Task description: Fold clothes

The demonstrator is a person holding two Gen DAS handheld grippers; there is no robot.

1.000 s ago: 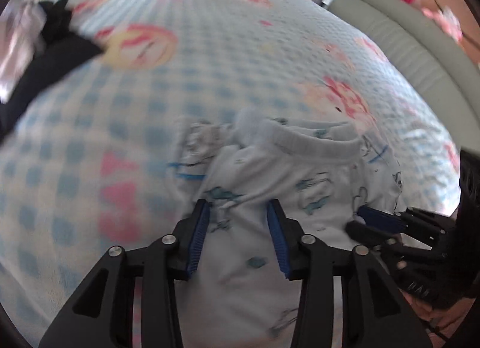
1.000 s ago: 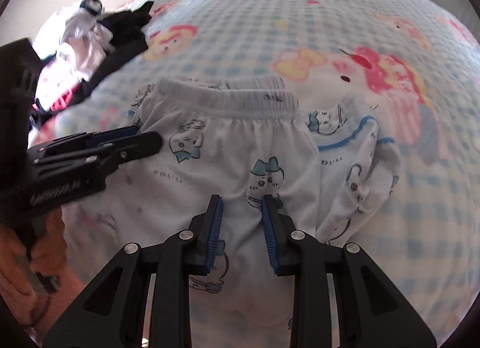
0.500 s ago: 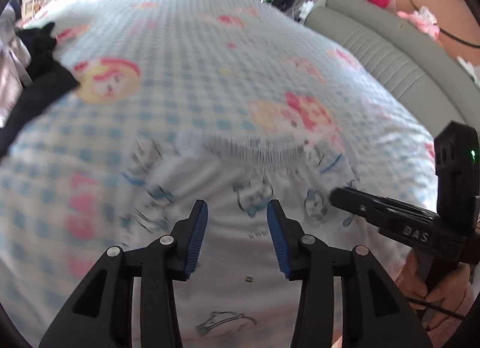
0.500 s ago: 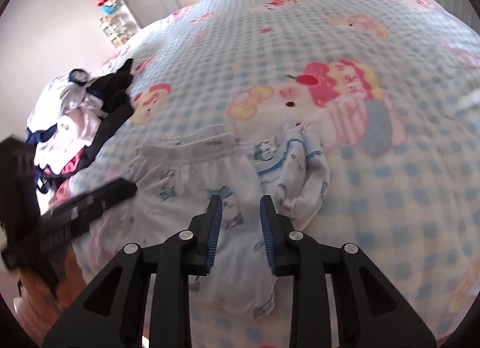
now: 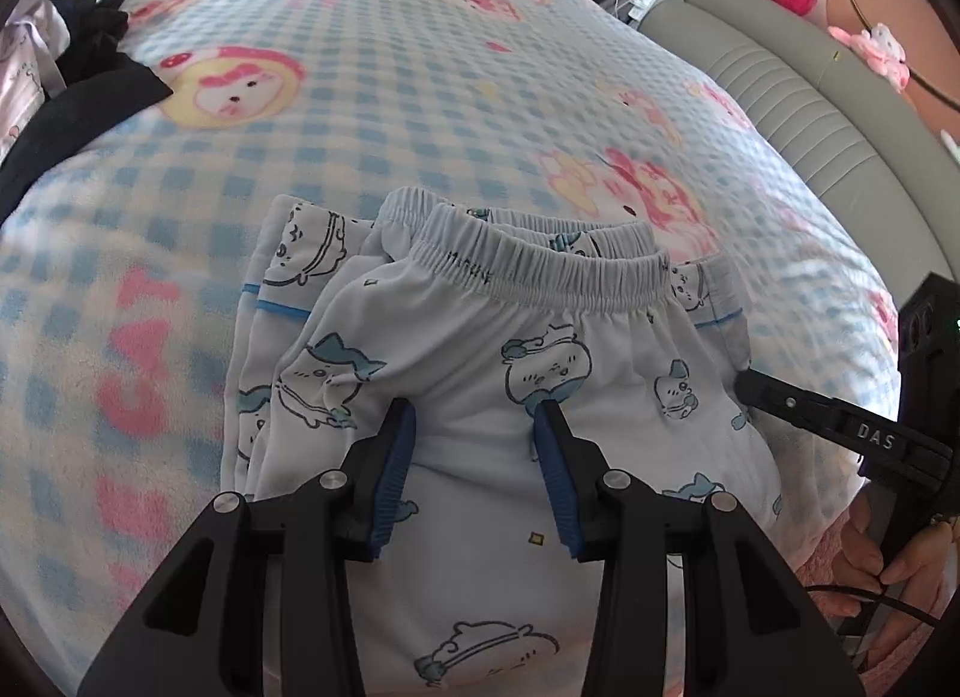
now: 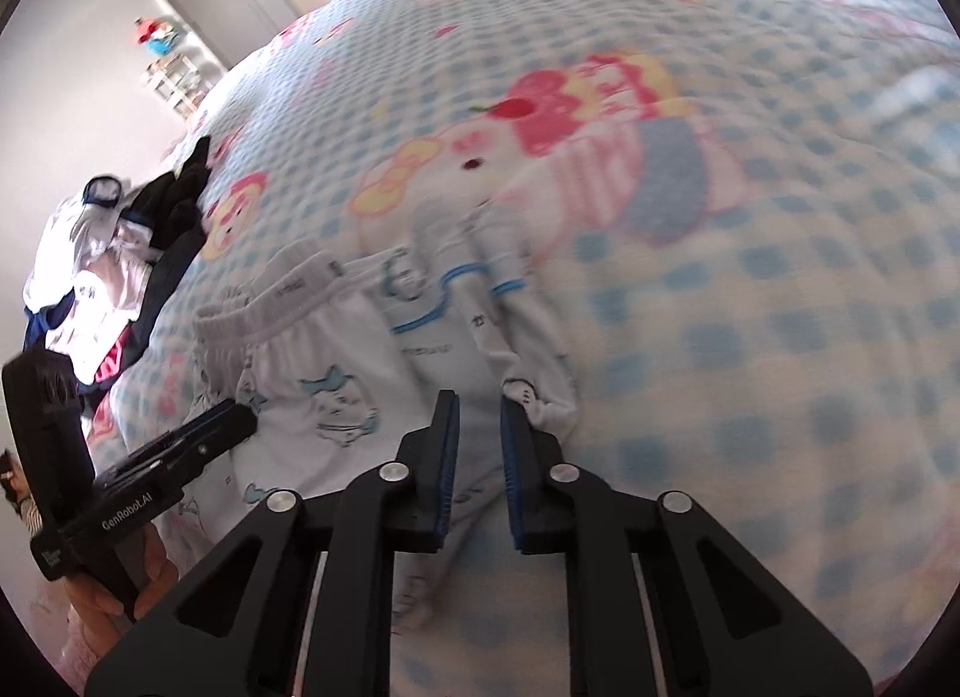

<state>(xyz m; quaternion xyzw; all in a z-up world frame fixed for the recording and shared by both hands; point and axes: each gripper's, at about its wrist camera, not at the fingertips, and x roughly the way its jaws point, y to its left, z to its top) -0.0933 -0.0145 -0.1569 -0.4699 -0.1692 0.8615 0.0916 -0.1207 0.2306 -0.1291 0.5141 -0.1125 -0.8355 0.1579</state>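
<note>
My right gripper has just been narrowing its jaws, nothing pinched that I can see; my left gripper hangs spread over the printed pyjama shorts lying flat on the checked blanket. I judge I'm between folds; next I must catch the right-hand edge. One gripper reads "DAS", the other "GenRobot.AI".

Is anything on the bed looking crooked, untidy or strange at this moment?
Yes. The white cartoon-print pyjama trousers are folded unevenly: blue-trimmed cuffs stick out on both sides of the elastic waistband. In the right wrist view one cuff end is bunched. A loose heap of clothes lies at the checked blanket's edge.
</note>
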